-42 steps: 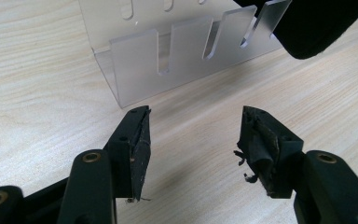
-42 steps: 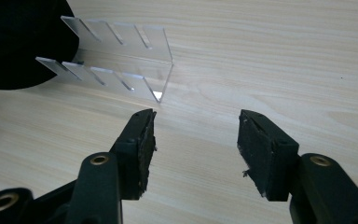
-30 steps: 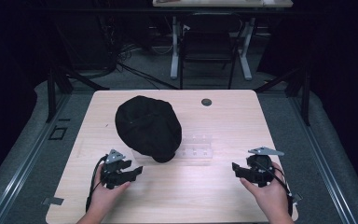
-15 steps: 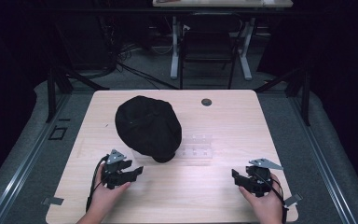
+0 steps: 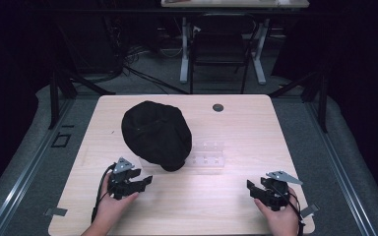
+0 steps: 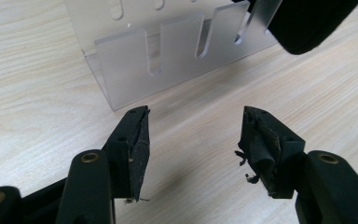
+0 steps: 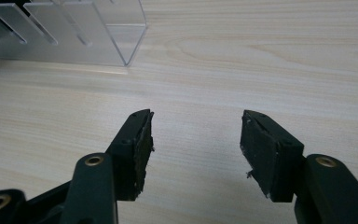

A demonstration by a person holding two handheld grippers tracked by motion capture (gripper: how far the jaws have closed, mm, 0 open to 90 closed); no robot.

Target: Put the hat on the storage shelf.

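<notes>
Resting low by the near edge, the left claw (image 5: 145, 181) gapes wide with nothing inside. The right claw (image 5: 254, 189), wide too, has just been closing a little on nothing. Between them, farther back, a black cap (image 5: 156, 132) leans on a clear rack (image 5: 207, 158) on the table (image 5: 256, 128).

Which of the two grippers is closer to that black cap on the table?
Left. The left gripper sits just in front of the black cap, a little to its left, jaws open. The right gripper is far off near the table's front right corner, jaws open, nothing between them.
</notes>
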